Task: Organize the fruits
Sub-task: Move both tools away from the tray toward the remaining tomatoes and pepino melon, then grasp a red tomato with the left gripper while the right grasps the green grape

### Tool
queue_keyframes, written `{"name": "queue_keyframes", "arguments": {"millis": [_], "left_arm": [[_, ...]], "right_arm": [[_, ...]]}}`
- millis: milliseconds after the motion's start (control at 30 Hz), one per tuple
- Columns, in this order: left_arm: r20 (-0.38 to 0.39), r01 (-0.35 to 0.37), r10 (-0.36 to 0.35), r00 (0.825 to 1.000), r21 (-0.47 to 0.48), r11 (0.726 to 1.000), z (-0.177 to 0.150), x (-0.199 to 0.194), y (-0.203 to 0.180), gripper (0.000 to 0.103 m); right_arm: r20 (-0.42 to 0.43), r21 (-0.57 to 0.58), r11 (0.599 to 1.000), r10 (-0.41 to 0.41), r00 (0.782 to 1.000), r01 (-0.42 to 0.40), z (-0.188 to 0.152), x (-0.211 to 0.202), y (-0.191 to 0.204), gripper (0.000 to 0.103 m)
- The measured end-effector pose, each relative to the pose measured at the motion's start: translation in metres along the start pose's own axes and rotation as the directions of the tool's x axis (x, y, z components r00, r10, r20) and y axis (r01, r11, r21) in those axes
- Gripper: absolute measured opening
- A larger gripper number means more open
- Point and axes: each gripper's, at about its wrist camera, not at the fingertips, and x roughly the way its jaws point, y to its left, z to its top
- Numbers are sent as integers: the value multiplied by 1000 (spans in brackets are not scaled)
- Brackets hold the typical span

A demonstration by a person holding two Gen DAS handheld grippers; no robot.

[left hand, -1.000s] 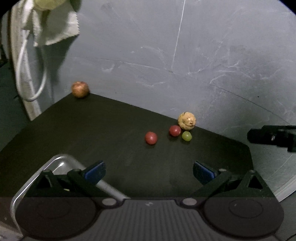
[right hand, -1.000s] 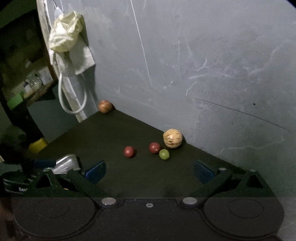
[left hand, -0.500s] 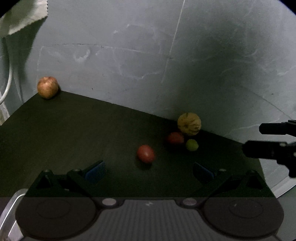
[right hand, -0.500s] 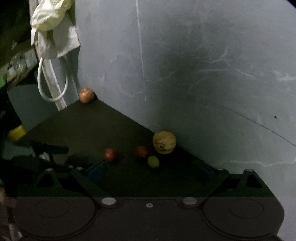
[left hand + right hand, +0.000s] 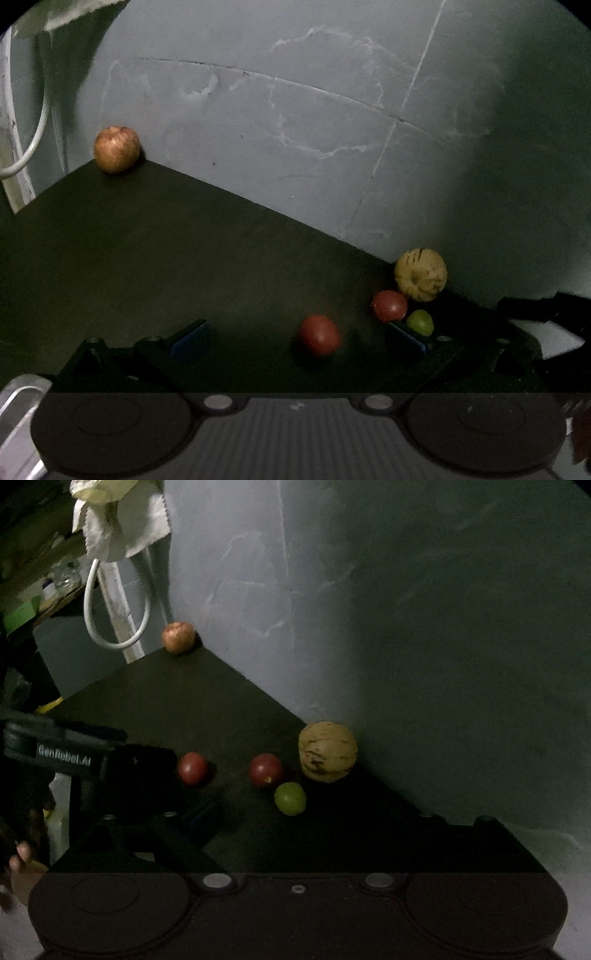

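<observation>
A dark table against a grey wall holds several fruits. A russet apple sits in the far left corner. A striped yellow round fruit rests at the wall, with a red fruit and a small green fruit in front of it. My left gripper is open, and a second red fruit lies untouched between its fingers. My right gripper is open with its jaws closing. The green fruit lies just ahead, between the fingertips, and no pad touches it.
A metal tray rim shows at the near left. A white cloth and a looped white cable hang past the table's left end. The left gripper's body crowds the right wrist view's left side.
Both grippers came down and closer to the fruits. The lone red fruit now sits between the left fingers. The right fingers stand narrower than before.
</observation>
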Motion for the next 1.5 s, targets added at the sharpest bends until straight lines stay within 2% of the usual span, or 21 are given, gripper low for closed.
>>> {"name": "queue_keyframes", "arguments": {"millis": [233,333,633,967,1133,1433,1500], "left_arm": [[-15,37,-37,999,52,998,0,12,-13,92],[-22,45,-44,999,49,998,-1,15,-16,88],[-32,31,-30,999,56,998,-4,24,-21,79],[-46,44,-41,998,63,997,-2,29,-24,65],[-57,56,-54,997,34,998,-2,33,-22,59],[-62,48,-46,997,32,998,-4,36,-23,57],[-61,44,-42,997,33,998,-4,36,-23,54]], "right_arm": [[-21,-47,998,38,999,-39,0,22,-3,81],[-20,-55,997,48,999,-49,1,27,-4,78],[-33,-77,995,65,997,-68,-2,42,-6,63],[-36,-91,992,81,996,-84,-3,52,-6,55],[-35,-93,992,83,996,-86,-3,54,-6,50],[-27,-111,990,80,996,-83,-4,53,-3,40],[-26,-116,990,75,997,-78,-4,52,-2,37]]}}
